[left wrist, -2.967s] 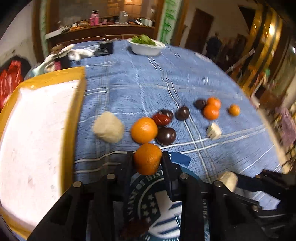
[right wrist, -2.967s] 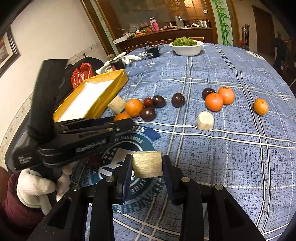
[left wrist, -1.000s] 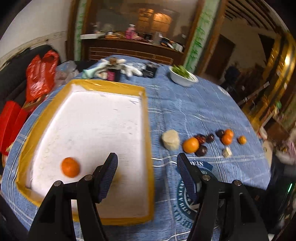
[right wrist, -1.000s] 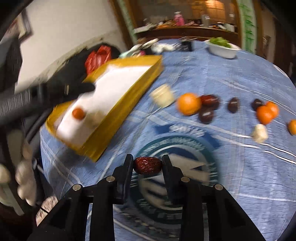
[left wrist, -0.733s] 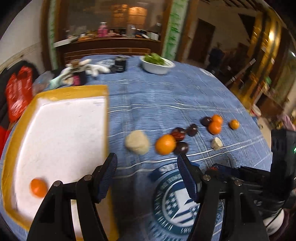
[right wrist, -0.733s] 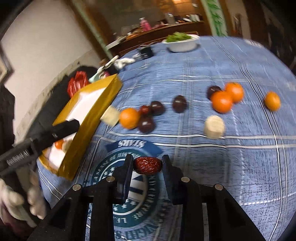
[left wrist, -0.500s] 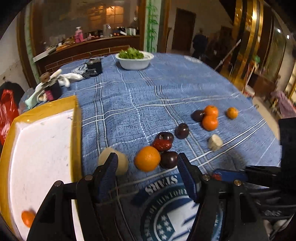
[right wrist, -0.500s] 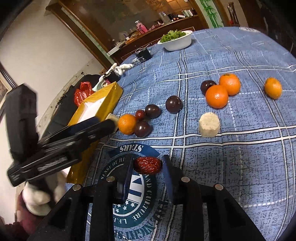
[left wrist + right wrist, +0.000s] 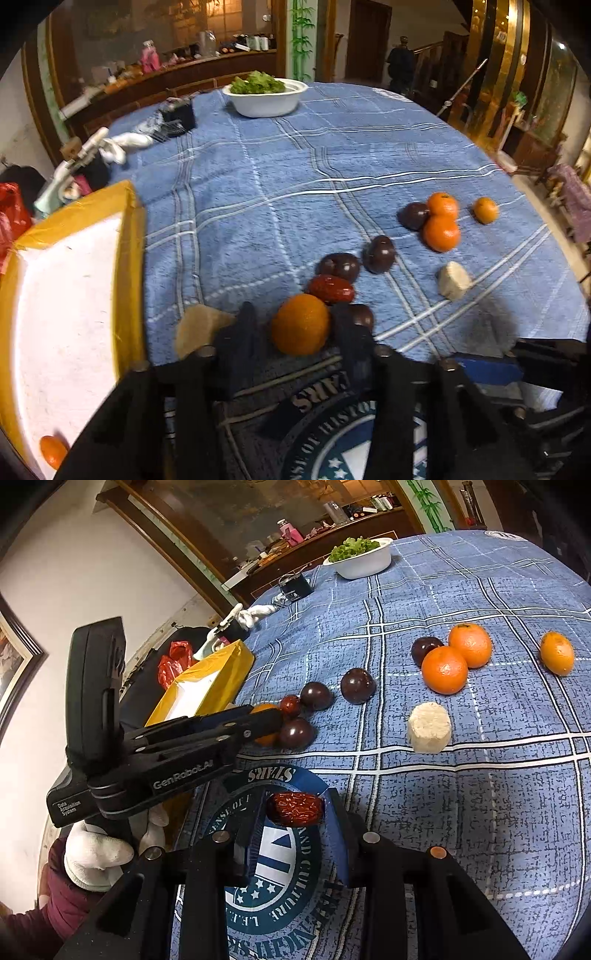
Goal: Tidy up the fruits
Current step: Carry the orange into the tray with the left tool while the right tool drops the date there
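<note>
While my left gripper hung wide open over the yellow-rimmed tray a second ago, it now sits low over the blue checked tablecloth with its jaws just drawn in around the nearest orange. Its dark fingers flank that fruit closely, though I cannot tell whether they press on it yet. My right gripper is clamped on a red date, as it was a second ago, and it hovers over the round printed emblem on the cloth.

That date is dark red, glossy and wrinkled, an oval whose long axis runs straight across from one finger to the other, each end against a pad. The orange is round, matte and dimpled, resting on the cloth. Just behind it lie another red date and three dark plums, with a pale cut chunk to its left beside the tray. Farther right sit two more oranges, touching, a plum, a small orange and a second pale chunk. One small orange lies in the tray's near corner.
</note>
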`<state>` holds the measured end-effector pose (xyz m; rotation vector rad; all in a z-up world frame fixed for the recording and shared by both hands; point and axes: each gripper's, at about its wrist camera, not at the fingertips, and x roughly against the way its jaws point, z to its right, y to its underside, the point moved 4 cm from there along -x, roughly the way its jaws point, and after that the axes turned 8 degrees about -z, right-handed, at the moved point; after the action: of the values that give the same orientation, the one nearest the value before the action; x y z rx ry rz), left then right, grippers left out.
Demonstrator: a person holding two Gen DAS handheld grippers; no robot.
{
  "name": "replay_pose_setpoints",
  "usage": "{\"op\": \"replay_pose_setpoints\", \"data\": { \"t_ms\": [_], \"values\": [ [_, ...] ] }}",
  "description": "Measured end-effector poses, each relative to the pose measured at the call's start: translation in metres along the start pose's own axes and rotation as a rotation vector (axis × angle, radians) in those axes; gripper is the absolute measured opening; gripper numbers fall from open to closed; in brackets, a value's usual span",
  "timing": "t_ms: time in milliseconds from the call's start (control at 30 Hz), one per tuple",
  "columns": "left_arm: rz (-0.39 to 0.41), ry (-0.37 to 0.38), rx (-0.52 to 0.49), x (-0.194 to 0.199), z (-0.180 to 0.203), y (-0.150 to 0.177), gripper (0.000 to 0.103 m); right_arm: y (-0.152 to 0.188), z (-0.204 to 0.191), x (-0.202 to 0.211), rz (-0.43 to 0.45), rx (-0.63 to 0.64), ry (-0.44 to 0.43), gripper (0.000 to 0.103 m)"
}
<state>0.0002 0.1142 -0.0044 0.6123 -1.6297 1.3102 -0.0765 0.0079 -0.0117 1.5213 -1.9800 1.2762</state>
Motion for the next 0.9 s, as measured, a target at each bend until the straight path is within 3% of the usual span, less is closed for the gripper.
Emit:
{"op": "replay_pose_setpoints", "data": {
  "t_ms": [100, 133, 267, 400, 500, 667, 900],
  "values": [
    [0.004, -0.013, -0.007, 0.001, 0.002, 0.000, 0.041, 0.000, 0.000, -0.001, 0.001, 0.007, 0.005, 0.036],
    [0.006, 0.005, -0.009, 0.001, 0.003, 0.000, 0.030, 0.000, 0.000, -0.002, 0.000, 0.008, 0.008, 0.036],
    [0.022, -0.013, -0.006, 0.005, 0.005, 0.007, 0.030, 0.001, 0.000, -0.002, 0.004, 0.009, 0.019, 0.036],
    [0.067, 0.050, 0.084, 0.028, -0.009, 0.016, 0.030, 0.001, -0.002, 0.000, 0.017, 0.013, 0.035, 0.036],
    [0.123, 0.088, 0.171, 0.058, -0.029, 0.026, 0.030, 0.002, -0.004, 0.002, 0.028, 0.023, 0.057, 0.036],
    [0.193, 0.070, 0.311, 0.101, -0.080, 0.057, 0.030, 0.003, -0.014, 0.007, 0.045, 0.053, 0.117, 0.035],
    [0.207, -0.019, 0.520, 0.120, -0.162, 0.105, 0.030, 0.001, -0.077, 0.007, 0.030, 0.149, 0.033, 0.035]
  ]
}}
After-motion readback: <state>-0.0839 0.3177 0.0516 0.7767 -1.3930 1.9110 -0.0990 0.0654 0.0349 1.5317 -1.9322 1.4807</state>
